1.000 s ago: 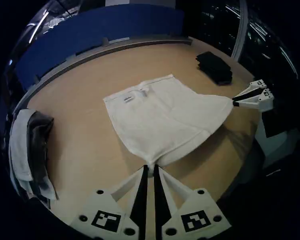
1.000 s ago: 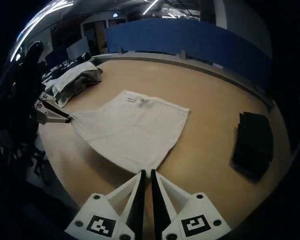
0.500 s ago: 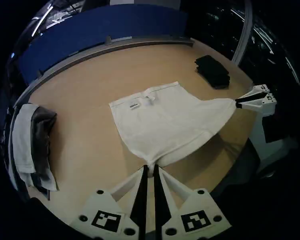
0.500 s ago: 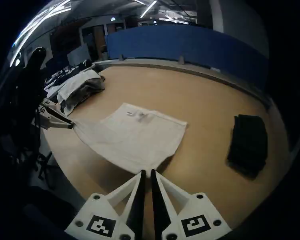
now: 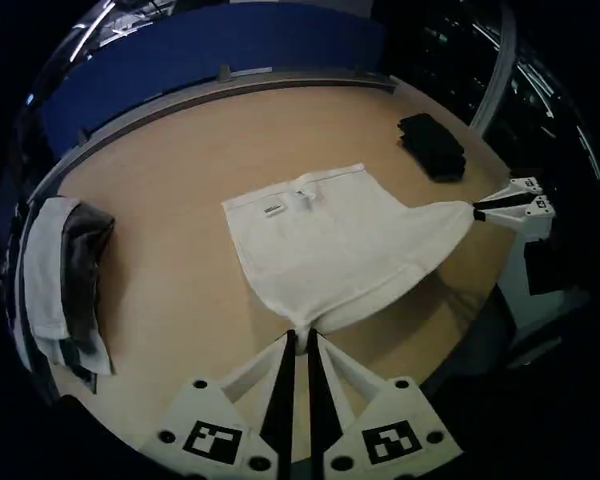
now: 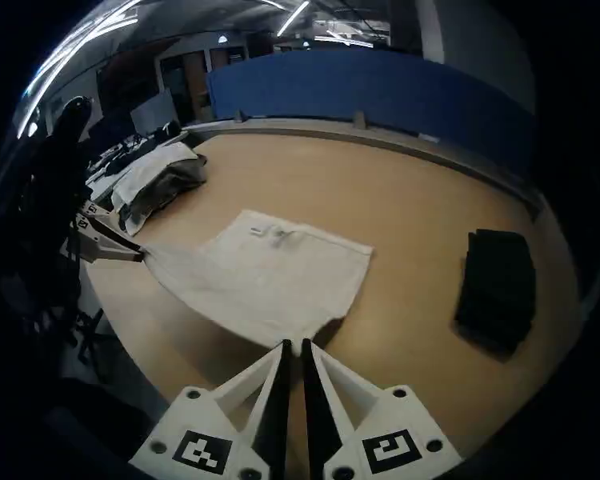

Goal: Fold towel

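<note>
A white towel (image 5: 340,240) lies spread on the round wooden table (image 5: 172,256), its near edge lifted off the top. My left gripper (image 5: 302,340) is shut on one near corner of it. My right gripper (image 6: 294,346) is shut on the other near corner of the towel (image 6: 268,276). In the left gripper view the right gripper (image 5: 474,213) shows at the right, pinching its corner. In the right gripper view the left gripper (image 6: 138,254) shows at the left, pinching the opposite corner. The far edge with its small label rests flat on the table.
A folded black cloth (image 5: 433,146) lies at the table's far right, and shows as a folded black cloth (image 6: 496,284) in the right gripper view. A pile of white and grey towels (image 5: 60,280) sits at the left edge. A blue partition (image 5: 196,56) backs the table.
Both grippers keep their corners. The views have shifted slightly, with the near edge of the towel held up and stretched between them much as before.
</note>
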Tool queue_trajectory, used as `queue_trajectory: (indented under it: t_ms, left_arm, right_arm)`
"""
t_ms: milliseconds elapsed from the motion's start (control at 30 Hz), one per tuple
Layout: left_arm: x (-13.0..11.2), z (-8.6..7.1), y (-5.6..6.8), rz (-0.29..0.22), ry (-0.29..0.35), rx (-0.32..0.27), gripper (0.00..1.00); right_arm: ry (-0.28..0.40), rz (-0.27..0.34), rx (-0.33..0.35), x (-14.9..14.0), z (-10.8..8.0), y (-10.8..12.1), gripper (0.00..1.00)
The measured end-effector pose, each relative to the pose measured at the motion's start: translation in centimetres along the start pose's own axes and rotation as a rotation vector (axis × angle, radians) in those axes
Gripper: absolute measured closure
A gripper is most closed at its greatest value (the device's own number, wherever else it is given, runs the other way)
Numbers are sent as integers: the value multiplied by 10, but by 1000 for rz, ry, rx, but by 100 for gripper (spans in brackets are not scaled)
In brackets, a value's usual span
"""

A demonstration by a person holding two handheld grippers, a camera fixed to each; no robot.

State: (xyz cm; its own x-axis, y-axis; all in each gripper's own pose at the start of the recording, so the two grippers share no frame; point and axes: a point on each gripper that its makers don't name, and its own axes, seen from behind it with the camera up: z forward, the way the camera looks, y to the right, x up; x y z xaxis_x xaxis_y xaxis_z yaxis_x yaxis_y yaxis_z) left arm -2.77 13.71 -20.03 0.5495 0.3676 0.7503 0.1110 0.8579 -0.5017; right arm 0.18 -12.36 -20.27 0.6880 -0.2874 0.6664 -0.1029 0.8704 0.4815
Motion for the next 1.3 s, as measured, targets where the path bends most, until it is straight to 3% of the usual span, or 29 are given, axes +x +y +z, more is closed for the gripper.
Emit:
queue_trajectory:
  t_ms: [267,700,967,1300]
  left_arm:
    - [20,6,-8,-41,-6,11,90]
    - [61,33,-30,-94,5,21,90]
    - [77,51,-43,-88,11,37,90]
    - [89,85,-61,-85,-11,65,90]
  right_arm:
    - [1,-5,-19,15,12,14,90]
    - [23,-20,-45,48,48,42,90]
    - [32,-6,-50,63,71,56,90]
    - [9,8,-66,68,104,72,90]
